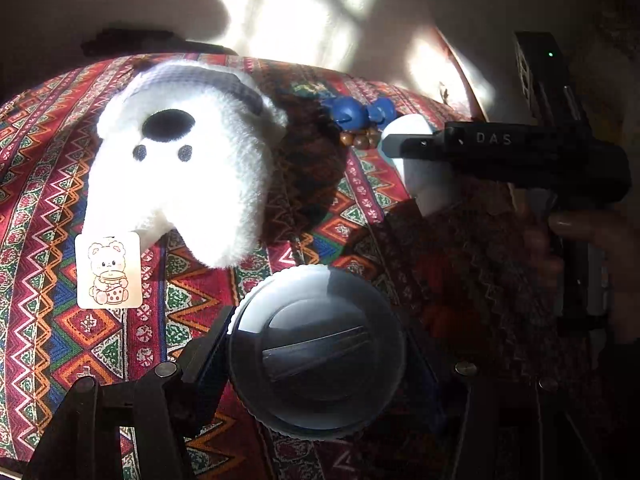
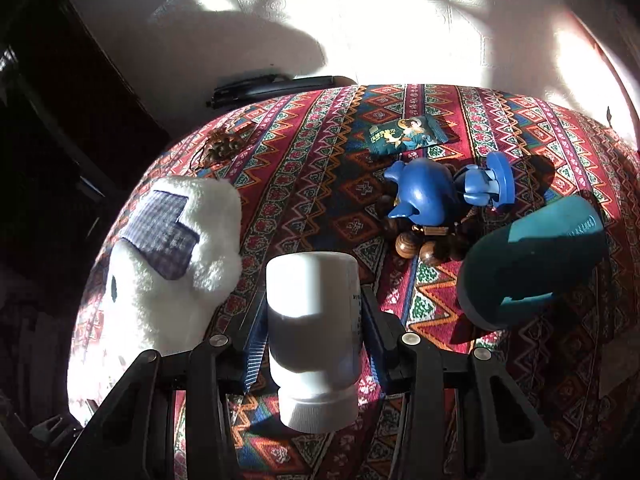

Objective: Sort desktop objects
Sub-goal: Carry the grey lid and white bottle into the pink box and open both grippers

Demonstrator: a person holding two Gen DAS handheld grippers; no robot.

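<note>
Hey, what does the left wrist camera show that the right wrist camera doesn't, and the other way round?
Only the left wrist view shows the round grey lid in the left gripper, the bear tag and the right gripper from outside. Only the right wrist view shows the snack packet, the pine cone and the teal object. Both show the white plush, blue figurine, wooden beads, white bottle and patterned cloth.

Surface: table under red zigzag-pattern cloth [image 2: 320, 168]. Lying on it: white plush toy [image 2: 168, 264] with paper tag [image 1: 109, 271], blue figurine [image 2: 448, 194] over wooden beads [image 2: 420, 246], teal snack packet [image 2: 406, 136], and possibly a pinecone [image 2: 218, 148], blurry.
</note>
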